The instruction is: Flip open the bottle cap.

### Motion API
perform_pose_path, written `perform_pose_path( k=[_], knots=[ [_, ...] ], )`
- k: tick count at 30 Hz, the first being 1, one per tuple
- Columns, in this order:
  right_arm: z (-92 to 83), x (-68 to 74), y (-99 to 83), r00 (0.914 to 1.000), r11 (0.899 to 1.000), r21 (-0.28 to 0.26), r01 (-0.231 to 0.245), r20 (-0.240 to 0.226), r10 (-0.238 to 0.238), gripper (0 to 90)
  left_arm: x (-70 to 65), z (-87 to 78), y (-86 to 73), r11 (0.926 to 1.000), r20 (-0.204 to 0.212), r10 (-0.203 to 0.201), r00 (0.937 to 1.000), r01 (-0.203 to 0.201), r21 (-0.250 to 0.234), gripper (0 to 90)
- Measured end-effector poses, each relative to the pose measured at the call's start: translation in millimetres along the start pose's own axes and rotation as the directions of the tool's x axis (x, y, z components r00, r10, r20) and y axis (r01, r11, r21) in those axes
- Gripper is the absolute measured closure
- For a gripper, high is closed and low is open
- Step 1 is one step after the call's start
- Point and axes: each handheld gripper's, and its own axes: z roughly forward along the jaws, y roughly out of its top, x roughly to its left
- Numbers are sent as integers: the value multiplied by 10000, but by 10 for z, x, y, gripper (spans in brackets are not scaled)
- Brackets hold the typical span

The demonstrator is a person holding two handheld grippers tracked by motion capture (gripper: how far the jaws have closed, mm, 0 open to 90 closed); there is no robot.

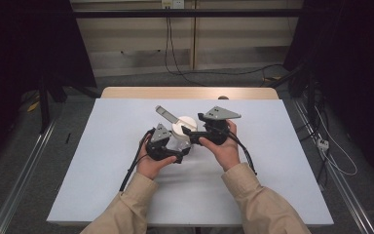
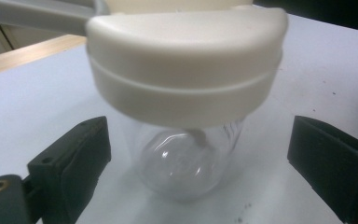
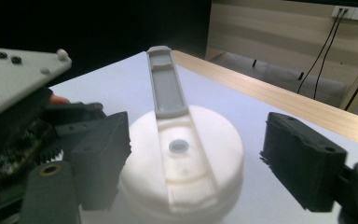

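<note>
Both tools sit open around one clear jar (image 1: 181, 141) mid-worktop (image 1: 102, 161): left tool (image 1: 179, 155) straddles its body, right tool (image 1: 191, 130) straddles the white lid (image 3: 182, 158) with grey handle (image 3: 165, 86). Neither grips. Step: grasp. Next: close left, clamp lid.

The jar (image 1: 183, 139) with its white lid (image 1: 184, 126) stands at the middle of the frame on the bench (image 1: 102, 170), and it is the one obstacle there. A grey lever (image 1: 166, 114) sticks out from the lid toward the upper left, barring a low pass on that side. The left hand-held gripper (image 1: 184, 152) crowds the jar from the lower left, the right hand-held gripper (image 1: 187, 130) from the right, so the gaps beside the jar are narrow. In the left gripper view both pads (image 2: 81, 154) stand clear of the glass. Wide free surface lies left, right and along the bottom of the frame.
</note>
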Motion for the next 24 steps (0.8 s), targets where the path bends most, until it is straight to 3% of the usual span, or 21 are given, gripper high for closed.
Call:
perform_pose_path(
  k=[9, 15, 24],
  knots=[
    [-278, -45, -188, 9999, 9996, 270, -13, -105, 16, 105, 34, -243, -63, 9999, 31, -129, 9999, 129, 63, 61],
    [-421, -82, -352, 9999, 9988, 495, 31, -144, -24, 92, 50, -379, -107, 9995, 285, -294, 9992, 296, -60, 63],
    [-599, -139, -583, 9999, 9963, 856, 86, 82, -93, 89, 121, -561, -173, 9992, 277, -386, 9989, 388, -90, 74]
  ],
)
